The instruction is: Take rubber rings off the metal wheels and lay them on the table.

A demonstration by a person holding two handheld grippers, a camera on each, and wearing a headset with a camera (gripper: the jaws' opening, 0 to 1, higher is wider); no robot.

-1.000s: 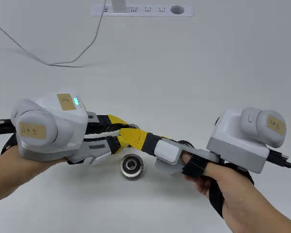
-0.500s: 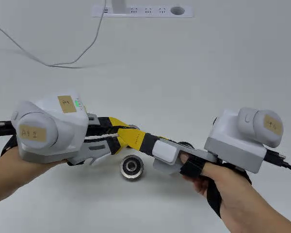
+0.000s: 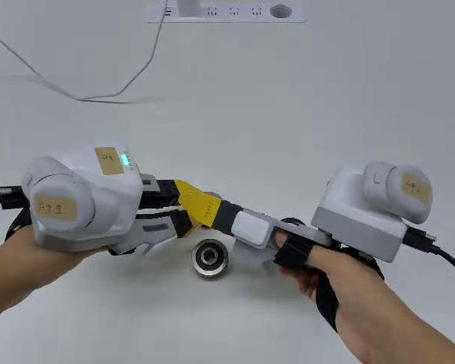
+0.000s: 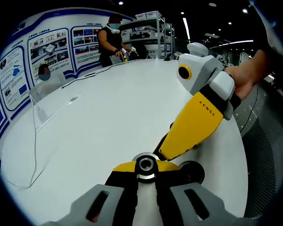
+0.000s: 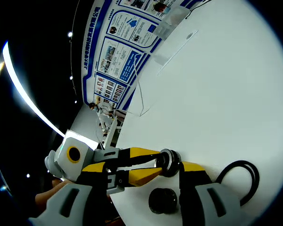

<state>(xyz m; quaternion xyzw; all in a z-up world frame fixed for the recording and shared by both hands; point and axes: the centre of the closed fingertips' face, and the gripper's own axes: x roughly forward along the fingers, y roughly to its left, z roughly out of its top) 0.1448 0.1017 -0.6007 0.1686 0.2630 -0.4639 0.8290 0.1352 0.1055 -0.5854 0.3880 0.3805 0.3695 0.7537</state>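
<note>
White table (image 3: 303, 106), left claw (image 4: 146, 172) pinching metal wheel (image 4: 146, 165), right claw (image 5: 172, 170) touching it, opening unclear.

One metal wheel (image 4: 146, 167) clamped; second wheel (image 3: 210, 258) flat; rubber ring (image 5: 257, 176) loose.

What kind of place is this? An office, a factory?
Probably a lab or demonstration hall, not a home: a long white workbench, illustrated display boards along the wall, and storage shelving at the far end.
</note>
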